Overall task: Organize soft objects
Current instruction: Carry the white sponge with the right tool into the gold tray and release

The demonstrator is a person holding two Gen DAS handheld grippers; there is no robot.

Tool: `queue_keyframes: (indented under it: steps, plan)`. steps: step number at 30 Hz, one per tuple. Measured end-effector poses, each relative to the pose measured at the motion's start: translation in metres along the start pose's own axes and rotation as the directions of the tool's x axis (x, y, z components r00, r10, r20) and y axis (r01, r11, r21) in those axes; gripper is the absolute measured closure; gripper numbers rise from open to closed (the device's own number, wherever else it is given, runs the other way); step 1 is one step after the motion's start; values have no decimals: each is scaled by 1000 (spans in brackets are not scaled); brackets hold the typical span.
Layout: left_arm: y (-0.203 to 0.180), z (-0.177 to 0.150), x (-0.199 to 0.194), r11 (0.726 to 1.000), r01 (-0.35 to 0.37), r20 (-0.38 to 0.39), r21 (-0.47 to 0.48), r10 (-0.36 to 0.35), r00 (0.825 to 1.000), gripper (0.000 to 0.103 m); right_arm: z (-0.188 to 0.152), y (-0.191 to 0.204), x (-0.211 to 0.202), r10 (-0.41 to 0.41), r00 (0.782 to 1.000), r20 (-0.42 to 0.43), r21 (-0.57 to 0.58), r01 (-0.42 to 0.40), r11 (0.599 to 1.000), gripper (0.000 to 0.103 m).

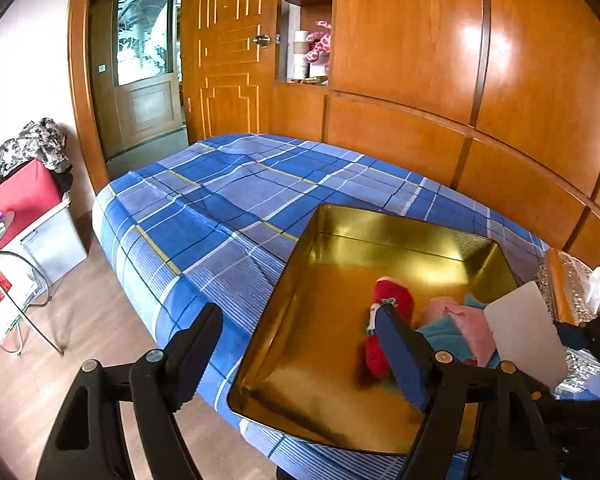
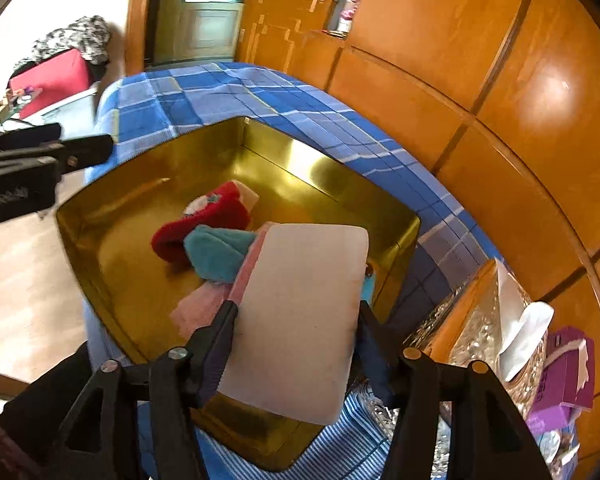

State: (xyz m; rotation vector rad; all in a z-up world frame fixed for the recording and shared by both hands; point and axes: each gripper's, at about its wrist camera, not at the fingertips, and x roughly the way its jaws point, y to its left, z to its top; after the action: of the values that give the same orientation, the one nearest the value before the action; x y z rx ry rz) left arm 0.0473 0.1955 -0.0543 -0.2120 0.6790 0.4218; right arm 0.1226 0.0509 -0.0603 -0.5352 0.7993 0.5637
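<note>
On the blue plaid bedspread, a gold metal tin, lidless, near the bed's edge, one corner overhanging toward the wooden floor. Inside the tin, toward its right part: a red fuzzy sock with a white patch, a teal fuzzy sock touching and partly overlapping it, and a pink cloth lying under the teal one on the tin's floor.

Right gripper — tilted down over the tin's near right corner, a white rectangular pad, flat and soft-looking, between its two fingers. Left finger against the pad's edge, right finger mostly hidden behind it; jaws roughly half apart, whether they press on the pad or merely bracket it cannot be told. Same pad visible in the left wrist view as a pale slab at the tin's right side, above the pink cloth.

Left gripper — wide apart, nothing between the fingers; left finger over the bed edge outside the tin, right finger over the tin's interior in front of the red sock.

Just right of the tin, a silvery embossed tissue box with a white tissue sticking up, and beside it a purple box. Behind the bed, glossy wooden wall panelling; a pink plush toy in a wall niche.
</note>
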Motion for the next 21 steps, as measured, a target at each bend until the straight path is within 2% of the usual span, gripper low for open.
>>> queue_keyframes:
  steps: [4, 9, 15, 21]
  plan:
    - [0, 0, -2, 1000, 2, 6, -10, -2, 1000, 19, 0, 0, -4, 1, 1000, 14, 44, -1, 999, 26]
    - [-2, 1, -4, 1000, 0, 15, -6, 0, 1000, 19, 8, -3, -27, -82, 993, 86, 75, 76, 994, 26]
    - [-2, 0, -5, 1000, 4, 10, -15, -4, 1000, 18, 20, -9, -60, -167, 972, 167, 142, 144, 979, 26]
    - [-2, -2, -7, 1000, -3, 10, -19, 3, 1000, 16, 30, -11, -82, -193, 958, 211, 183, 155, 971, 26]
